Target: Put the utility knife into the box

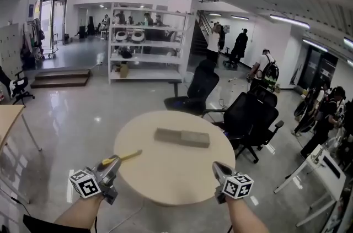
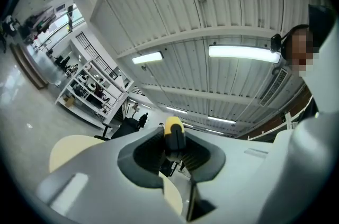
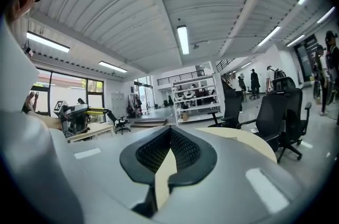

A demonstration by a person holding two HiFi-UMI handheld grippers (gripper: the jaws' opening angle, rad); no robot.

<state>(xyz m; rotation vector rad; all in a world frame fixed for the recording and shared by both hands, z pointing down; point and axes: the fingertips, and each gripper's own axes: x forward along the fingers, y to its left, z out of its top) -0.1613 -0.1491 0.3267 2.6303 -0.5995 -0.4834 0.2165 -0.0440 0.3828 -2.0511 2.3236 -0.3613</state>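
A long, flat grey box point(image 1: 182, 137) lies on the round beige table point(image 1: 165, 177), past its middle. My left gripper point(image 1: 114, 161) hovers at the table's near left edge, shut on a yellow utility knife point(image 1: 128, 157) that sticks out toward the table. In the left gripper view the knife's yellow and black body point(image 2: 174, 135) is pinched between the dark pads, pointing up at the ceiling. My right gripper point(image 1: 217, 166) is at the table's near right edge. Its jaws meet with nothing between them point(image 3: 170, 132). The box sits well ahead of both grippers.
Black office chairs point(image 1: 251, 116) stand close behind the table at the right, and another point(image 1: 196, 91) behind it. White shelving point(image 1: 146, 42) is farther back. A wooden desk corner point(image 1: 8, 116) is at the left and a white table point(image 1: 325, 166) at the right. Several people stand at the back right.
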